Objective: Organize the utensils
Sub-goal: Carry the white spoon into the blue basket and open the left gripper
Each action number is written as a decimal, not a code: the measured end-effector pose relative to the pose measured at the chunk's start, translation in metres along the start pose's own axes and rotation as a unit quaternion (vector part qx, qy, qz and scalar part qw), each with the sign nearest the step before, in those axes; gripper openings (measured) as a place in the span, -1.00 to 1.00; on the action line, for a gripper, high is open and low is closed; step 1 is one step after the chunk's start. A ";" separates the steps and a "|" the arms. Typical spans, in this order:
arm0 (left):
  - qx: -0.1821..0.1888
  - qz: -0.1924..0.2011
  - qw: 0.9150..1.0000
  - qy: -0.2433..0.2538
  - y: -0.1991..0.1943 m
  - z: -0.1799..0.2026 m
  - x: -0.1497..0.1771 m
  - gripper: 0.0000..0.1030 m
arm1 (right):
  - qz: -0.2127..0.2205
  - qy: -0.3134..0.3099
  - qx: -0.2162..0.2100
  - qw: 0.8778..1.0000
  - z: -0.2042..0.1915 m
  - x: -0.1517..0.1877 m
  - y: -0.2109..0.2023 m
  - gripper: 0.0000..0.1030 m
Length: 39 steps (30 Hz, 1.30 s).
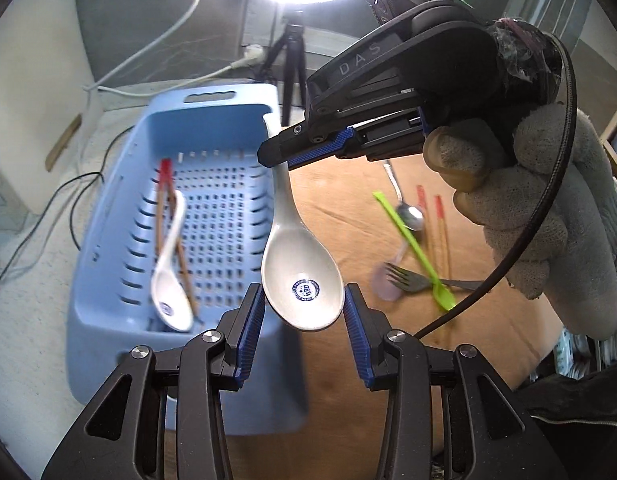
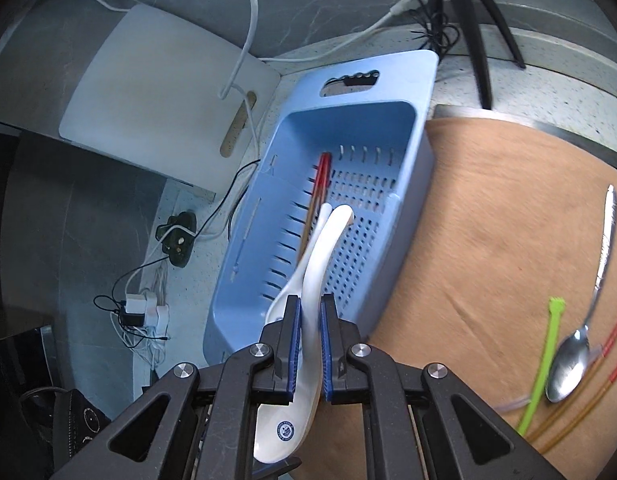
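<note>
The right claw (image 2: 307,344) is clenched on the handle of a white soup spoon (image 1: 298,268), which hangs bowl-down in the air just beside the near right wall of the blue basket (image 1: 108,280). The left claw (image 1: 304,334) stands part open with nothing in it; the spoon's bowl hangs between its blue pads without touching either. A gloved hand (image 1: 520,216) carries the right claw. Inside the basket lie another white spoon (image 1: 168,264) and a pair of red-tipped chopsticks (image 1: 164,200). Out on the brown mat (image 1: 348,360) wait a metal spoon (image 2: 572,360), a green plastic stick (image 1: 412,244), a fork (image 1: 404,278) and more chopsticks (image 2: 580,400). The step in hand looks like carrying this spoon over to the basket. Next it should go past the rim, come down low beside the first spoon, and only then be let go, so it does not clatter or tip out
</note>
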State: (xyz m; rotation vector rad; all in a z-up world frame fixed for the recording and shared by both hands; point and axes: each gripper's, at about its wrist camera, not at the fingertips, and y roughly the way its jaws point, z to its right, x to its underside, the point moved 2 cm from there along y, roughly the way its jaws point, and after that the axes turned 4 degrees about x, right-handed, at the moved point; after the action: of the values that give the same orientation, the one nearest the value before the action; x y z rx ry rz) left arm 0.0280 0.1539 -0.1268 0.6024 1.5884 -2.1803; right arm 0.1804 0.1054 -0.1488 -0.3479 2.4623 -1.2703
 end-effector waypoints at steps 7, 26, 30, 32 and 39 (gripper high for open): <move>-0.010 -0.007 1.000 -0.004 0.010 -0.027 -0.011 -0.29 | 0.003 0.009 0.011 1.000 -0.003 -0.023 0.017 -0.83; -0.040 -0.015 0.999 -0.004 0.019 -0.048 -0.019 -0.34 | 0.023 0.012 0.031 0.999 0.009 -0.035 0.010 -0.78; -0.040 -0.014 0.999 0.000 0.016 -0.043 -0.018 -0.34 | 0.029 0.005 0.031 0.999 0.009 -0.032 0.002 -0.78; -0.040 -0.013 0.999 0.002 0.015 -0.040 -0.018 -0.34 | 0.031 0.002 0.029 0.999 0.008 -0.030 -0.003 -0.78; -0.033 -0.012 0.999 0.014 0.011 -0.023 -0.019 -0.34 | 0.047 -0.006 0.029 0.998 0.015 -0.017 -0.028 -0.64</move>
State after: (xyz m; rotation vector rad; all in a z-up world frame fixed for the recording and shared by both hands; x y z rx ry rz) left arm 0.0530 0.1737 -0.1311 0.6006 1.6839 -2.1348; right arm 0.2035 0.0844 -0.1307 -0.2225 2.3960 -1.2947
